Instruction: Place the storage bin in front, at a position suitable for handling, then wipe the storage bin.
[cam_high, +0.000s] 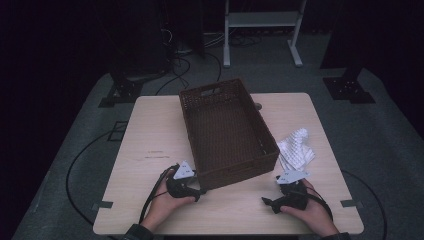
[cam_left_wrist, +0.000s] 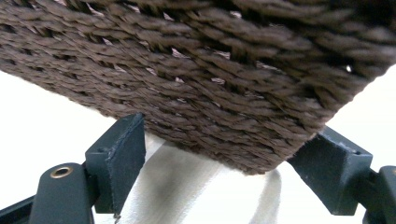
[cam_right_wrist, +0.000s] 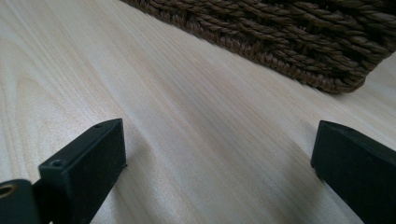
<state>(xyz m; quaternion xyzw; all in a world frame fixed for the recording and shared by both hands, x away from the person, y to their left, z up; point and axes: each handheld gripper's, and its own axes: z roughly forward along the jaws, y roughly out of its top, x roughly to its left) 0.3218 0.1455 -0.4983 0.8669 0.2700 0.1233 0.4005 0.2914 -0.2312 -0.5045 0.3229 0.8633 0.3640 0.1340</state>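
We count one woven basket, dark brown and rectangular, lying at the centre of the pale wooden tabletop and turned slightly so its long axis runs from about 11 to 5 o'clock. It holds nothing we can see. One crumpled white cloth lies at 3 o'clock of the basket, just beside its near right corner.

We hold two grippers. Our left gripper sits at 7 o'clock of the basket, right at its near left corner. In the left gripper view the fingers are spread wide, one on each side of that woven corner, which looms close between them; we cannot tell whether they touch it. Our right gripper rests at 5 o'clock of the basket, near the cloth. In the right gripper view its fingers stand spread over bare tabletop, pinching nothing, with the basket wall apart at 12 o'clock.

Beyond the tabletop, one white stand and cables are on the grey floor.
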